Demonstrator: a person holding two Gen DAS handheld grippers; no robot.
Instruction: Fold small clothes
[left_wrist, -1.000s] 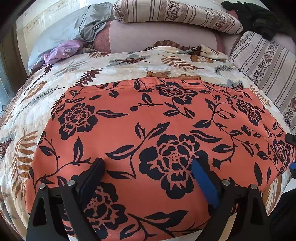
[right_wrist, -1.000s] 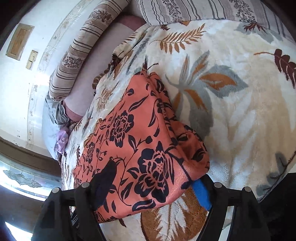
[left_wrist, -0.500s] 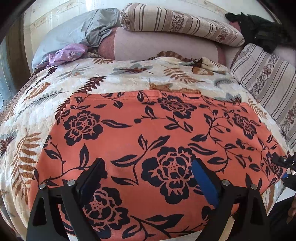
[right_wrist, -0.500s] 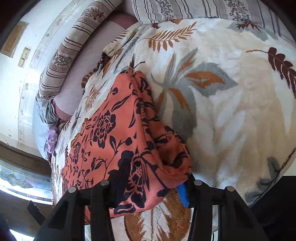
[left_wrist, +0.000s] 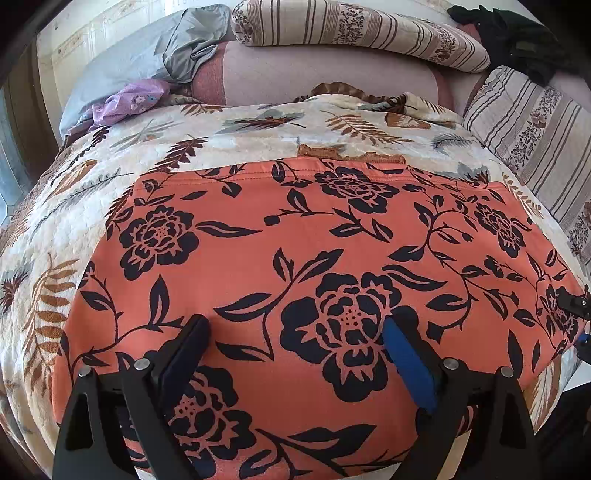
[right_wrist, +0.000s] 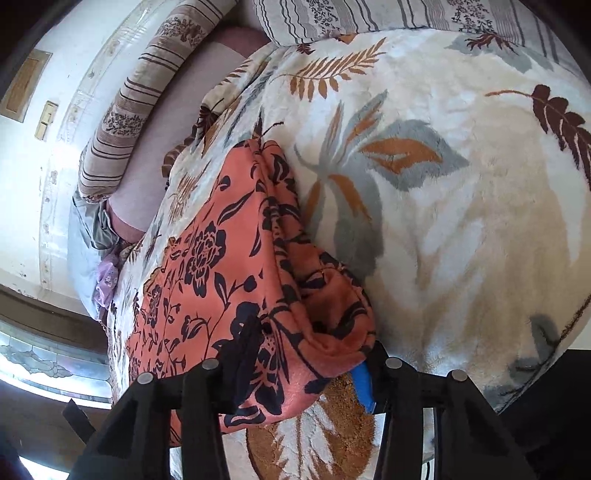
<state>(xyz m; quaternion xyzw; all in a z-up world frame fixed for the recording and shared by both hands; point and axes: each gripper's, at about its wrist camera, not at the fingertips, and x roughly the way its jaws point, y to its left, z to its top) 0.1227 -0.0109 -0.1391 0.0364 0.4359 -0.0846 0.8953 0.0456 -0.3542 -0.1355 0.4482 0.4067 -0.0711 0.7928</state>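
The right tool (right_wrist: 303, 354) grips the orange garment (right_wrist: 221, 266) by a bunched corner, which may slip; the left tool (left_wrist: 295, 343) gapes above it.

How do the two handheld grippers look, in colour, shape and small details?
Both look alike. The left gripper has a black angular frame with two fingers spreading forward, and round silver bolt heads at the joints. One finger carries a bright blue pad, the other a dark navy pad. The right gripper shows the same black frame, silver bolts and a blue pad. No cables, markings or sleeves are visible.
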